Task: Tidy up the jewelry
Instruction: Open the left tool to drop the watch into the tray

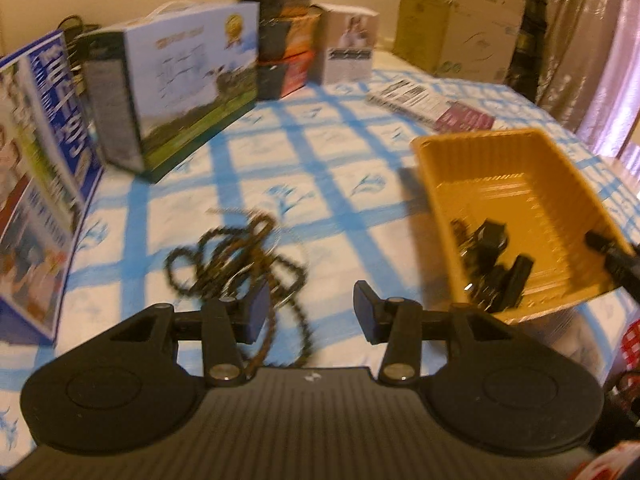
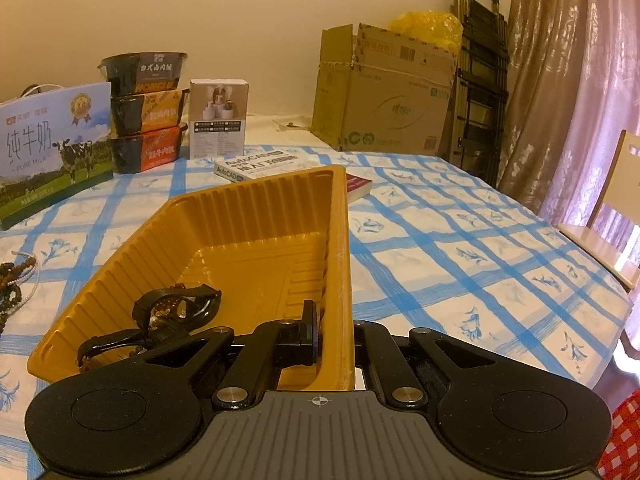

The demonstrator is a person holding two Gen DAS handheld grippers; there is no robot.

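Two blue-padded fingers of the left gripper (image 1: 309, 312) are held spread, with nothing between the pads. Just ahead of the left finger and partly hidden behind it, a tangle of dark beaded necklaces (image 1: 236, 256) is seen lying on the blue-checked tablecloth (image 1: 340, 152). Ahead of the right finger, an orange plastic tray (image 1: 516, 184) is tilted, with black watches (image 1: 490, 264) piled in its near corner. The tray's right wall is pinched by the right gripper (image 2: 334, 344), one finger inside and one outside the rim. Beyond the fingers, a milk carton box (image 2: 56, 152), stacked meal bowls (image 2: 146, 116) and a cardboard box (image 2: 392, 108) are set along the wall.
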